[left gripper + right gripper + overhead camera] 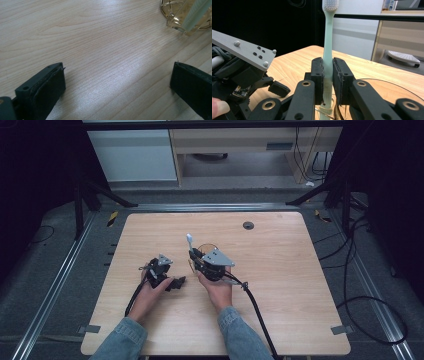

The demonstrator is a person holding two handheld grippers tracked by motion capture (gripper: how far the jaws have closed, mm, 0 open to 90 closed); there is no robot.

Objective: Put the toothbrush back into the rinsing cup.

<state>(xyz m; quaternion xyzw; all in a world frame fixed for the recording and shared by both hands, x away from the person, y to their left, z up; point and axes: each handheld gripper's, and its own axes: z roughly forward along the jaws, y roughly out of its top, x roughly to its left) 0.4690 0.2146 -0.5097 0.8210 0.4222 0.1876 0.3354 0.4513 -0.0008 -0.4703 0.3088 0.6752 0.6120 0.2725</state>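
Observation:
A pale green toothbrush (328, 37) stands upright with its white bristles on top, and my right gripper (328, 67) is shut on its handle. The handle's lower end reaches into a clear glass cup (178, 23) that sits on a gold wire coaster (165, 5). From above, the right gripper (196, 257) is over the cup (207, 247) near the table's middle, the toothbrush (189, 239) sticking up from it. My left gripper (178, 281) rests on the wood just left of it, jaws pointing at the cup. Its jaws (118, 75) are open with bare wood between them.
The wooden table (280, 285) has a round cable hole (248, 225) at the back. A black cable (256, 307) trails from the right gripper to the front edge. Beyond the table stand a white cabinet (132, 155) and a wooden desk (240, 142).

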